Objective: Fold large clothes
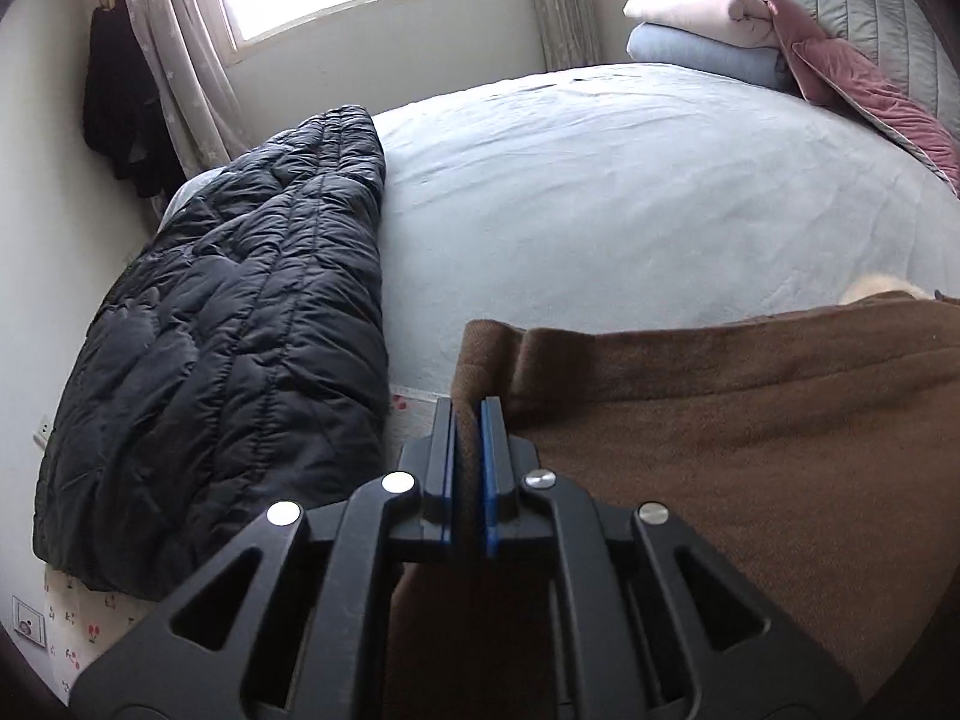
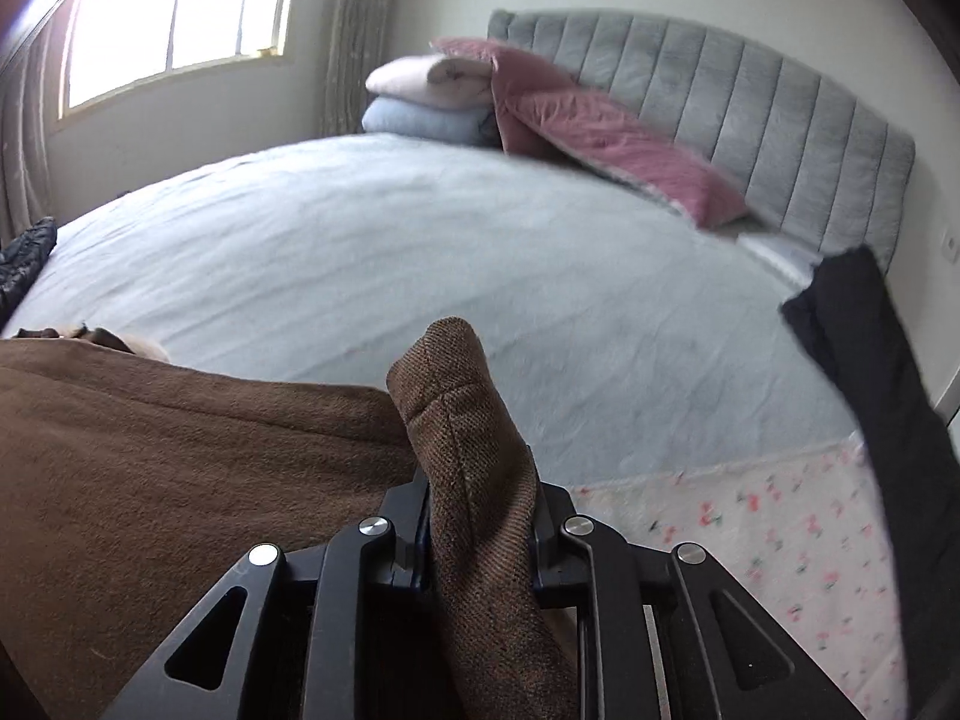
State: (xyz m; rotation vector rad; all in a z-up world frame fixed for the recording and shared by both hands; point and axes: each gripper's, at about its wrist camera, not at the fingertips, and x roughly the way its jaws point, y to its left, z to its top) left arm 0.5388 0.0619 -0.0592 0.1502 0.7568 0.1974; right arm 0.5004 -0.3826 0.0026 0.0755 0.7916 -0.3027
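The left gripper has its jaws narrow, clamped on a folded edge of the brown woven wool coat; the blue pads press the cloth from both sides. The right gripper has its jaws set slightly wider, with a thick rolled corner of the same brown coat filling the gap between them; whether the pads press on it cannot be told, since the cloth hides them.

The coat spans the near edge of the bed, stretched between the two grippers; its upper edge lies on the pale blue sheet, and a light fur trim shows just beyond that edge.

A black quilted puffer jacket lies along the left edge of the bed, well apart from the coat; a dark flat garment lies at the right edge near the grey padded headboard. At the far corner, a folded pale pink blanket sits on a folded light blue blanket; a rose velvet cushion leans against the headboard beside them. A floral mattress cover shows below the sheet at the near edge.
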